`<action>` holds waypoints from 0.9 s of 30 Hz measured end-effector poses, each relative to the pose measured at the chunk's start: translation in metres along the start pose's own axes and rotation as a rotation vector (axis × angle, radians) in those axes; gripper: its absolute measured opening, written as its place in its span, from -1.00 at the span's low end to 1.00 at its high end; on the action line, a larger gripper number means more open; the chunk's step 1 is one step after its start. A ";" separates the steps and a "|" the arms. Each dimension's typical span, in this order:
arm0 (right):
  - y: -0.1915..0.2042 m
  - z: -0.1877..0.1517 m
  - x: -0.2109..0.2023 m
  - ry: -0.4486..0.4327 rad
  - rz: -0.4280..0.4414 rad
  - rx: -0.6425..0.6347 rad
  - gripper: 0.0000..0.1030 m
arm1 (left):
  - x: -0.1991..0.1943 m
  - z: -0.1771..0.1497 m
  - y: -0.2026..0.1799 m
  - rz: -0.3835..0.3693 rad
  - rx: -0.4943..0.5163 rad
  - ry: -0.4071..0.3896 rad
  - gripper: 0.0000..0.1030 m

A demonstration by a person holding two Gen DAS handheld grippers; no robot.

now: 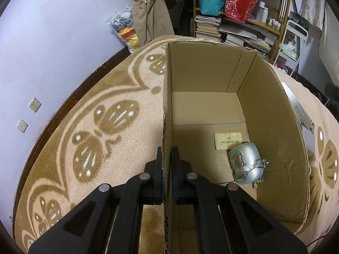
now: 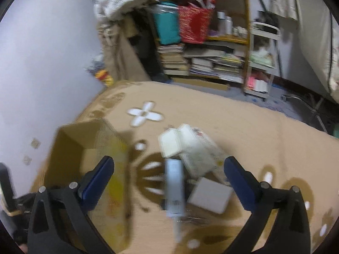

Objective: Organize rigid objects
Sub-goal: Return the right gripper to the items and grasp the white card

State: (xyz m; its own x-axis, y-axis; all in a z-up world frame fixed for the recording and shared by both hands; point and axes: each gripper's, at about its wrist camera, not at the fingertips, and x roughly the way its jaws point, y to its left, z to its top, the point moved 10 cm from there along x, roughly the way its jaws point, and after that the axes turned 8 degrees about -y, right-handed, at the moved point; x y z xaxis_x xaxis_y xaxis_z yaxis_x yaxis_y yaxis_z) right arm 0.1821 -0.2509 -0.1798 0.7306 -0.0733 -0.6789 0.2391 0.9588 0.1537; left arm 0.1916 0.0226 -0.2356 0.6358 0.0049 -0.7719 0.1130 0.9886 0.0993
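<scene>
An open cardboard box [image 1: 273, 127] stands on a tan patterned rug. My left gripper [image 1: 167, 154] is shut on the box's left wall. Inside the box lie a gold card [image 1: 228, 140] and a small silver tin [image 1: 246, 163]. In the blurred right wrist view the box [image 2: 93, 148] is at the left. My right gripper [image 2: 169, 169] is open above a pile on the rug: a pale blue tube [image 2: 174, 188], a white container [image 2: 169, 145], a white printed packet [image 2: 199, 148] and a grey box [image 2: 209, 194].
White remote controls [image 1: 303, 114] lie on the rug right of the box. A bookshelf [image 1: 239, 19] with books and bags, hanging clothes [image 1: 148, 10] and a white trolley [image 2: 262, 59] stand beyond the rug. A lilac wall [image 1: 53, 42] is at the left.
</scene>
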 end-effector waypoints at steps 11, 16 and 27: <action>-0.055 -0.032 0.039 0.088 -0.117 0.057 1.00 | -0.001 0.000 -0.001 -0.001 -0.001 0.001 -0.90; -0.057 -0.051 0.055 0.140 -0.130 0.018 1.00 | -0.001 0.000 -0.001 -0.002 -0.001 0.002 -0.90; -0.086 -0.086 0.073 0.272 -0.086 0.231 1.00 | 0.000 -0.002 -0.001 -0.002 0.000 0.007 -0.89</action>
State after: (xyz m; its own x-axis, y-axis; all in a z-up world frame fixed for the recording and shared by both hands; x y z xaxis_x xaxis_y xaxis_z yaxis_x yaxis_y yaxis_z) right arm 0.1596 -0.3154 -0.3041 0.5126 -0.0454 -0.8574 0.4530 0.8626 0.2251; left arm 0.1897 0.0215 -0.2369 0.6305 0.0039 -0.7762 0.1139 0.9887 0.0975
